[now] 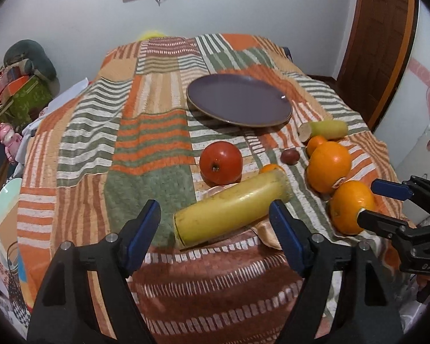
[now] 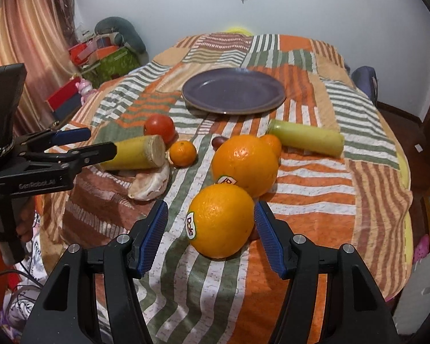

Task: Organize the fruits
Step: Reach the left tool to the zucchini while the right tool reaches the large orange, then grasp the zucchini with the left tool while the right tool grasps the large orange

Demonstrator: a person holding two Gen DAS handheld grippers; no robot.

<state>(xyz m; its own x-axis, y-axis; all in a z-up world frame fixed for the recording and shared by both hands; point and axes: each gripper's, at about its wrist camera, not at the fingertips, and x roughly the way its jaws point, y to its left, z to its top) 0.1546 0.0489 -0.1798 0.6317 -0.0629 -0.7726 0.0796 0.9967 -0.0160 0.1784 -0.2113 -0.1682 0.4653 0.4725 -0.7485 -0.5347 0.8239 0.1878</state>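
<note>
An empty purple plate (image 1: 239, 100) (image 2: 233, 90) lies at the far middle of the striped cloth. My left gripper (image 1: 215, 215) is open, its fingers on either side of a yellow banana piece (image 1: 232, 207) (image 2: 134, 153), not touching. My right gripper (image 2: 211, 223) is open around the near orange (image 2: 222, 220) (image 1: 351, 206), pads just apart from it. A larger orange (image 2: 245, 164) (image 1: 328, 166) sits behind. A red tomato (image 1: 221, 162) (image 2: 159, 127), a small mandarin (image 2: 183, 153) and a greenish banana piece (image 2: 306, 142) (image 1: 325, 130) lie nearby.
A small dark red fruit (image 1: 290, 156) lies between tomato and oranges. A shell-like pale object (image 2: 150, 183) lies by the yellow piece. Cluttered boxes (image 2: 106, 54) stand off the left edge. A wooden door (image 1: 378, 43) is at the right.
</note>
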